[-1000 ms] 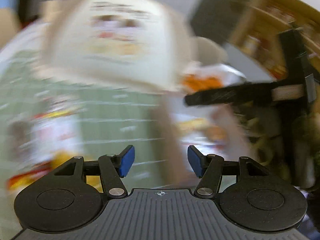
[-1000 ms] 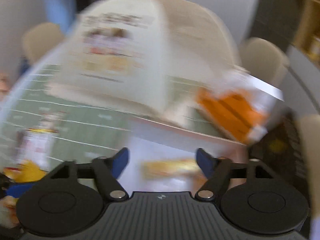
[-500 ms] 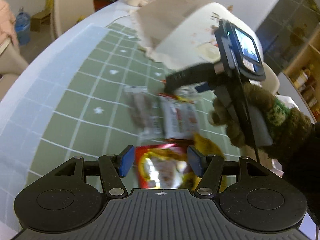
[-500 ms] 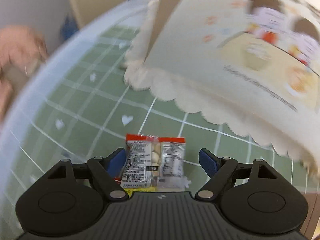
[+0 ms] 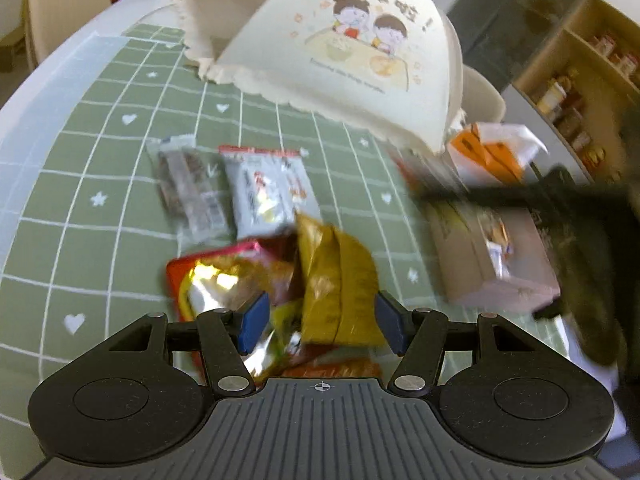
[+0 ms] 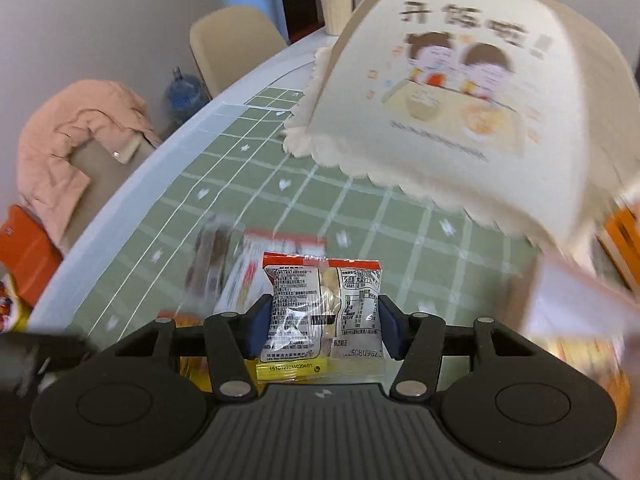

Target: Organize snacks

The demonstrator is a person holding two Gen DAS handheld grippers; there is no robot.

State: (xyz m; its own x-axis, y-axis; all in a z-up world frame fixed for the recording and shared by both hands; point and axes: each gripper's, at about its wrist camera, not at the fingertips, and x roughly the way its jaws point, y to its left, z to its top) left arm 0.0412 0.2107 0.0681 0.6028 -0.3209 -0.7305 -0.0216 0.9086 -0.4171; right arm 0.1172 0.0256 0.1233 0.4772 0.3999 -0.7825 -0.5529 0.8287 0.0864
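Observation:
In the right wrist view my right gripper (image 6: pixel 320 330) is shut on a clear snack packet with a red top edge (image 6: pixel 322 312), held above the green mat. In the left wrist view my left gripper (image 5: pixel 320 324) is open, low over a pile of snacks: a mustard-yellow bag (image 5: pixel 340 280) and a red foil bag (image 5: pixel 224 276) lie between and just beyond its fingers. A white-and-red packet (image 5: pixel 264 192) and a brown bar (image 5: pixel 192 188) lie farther out. A cardboard box (image 5: pixel 492 256) with snacks stands at the right, with the right gripper blurred above it.
A cream dome food cover (image 5: pixel 352 48) with a cartoon print stands at the back of the green grid mat (image 5: pixel 100 160). An orange-and-white pack (image 5: pixel 488 152) lies at its right. Chairs (image 6: pixel 232 44) and a pink coat (image 6: pixel 72 136) are beyond the table's left edge.
My right gripper has closed on the clear packet and lifted it, swinging right toward the box. My left gripper has moved forward over the snack pile and stays open.

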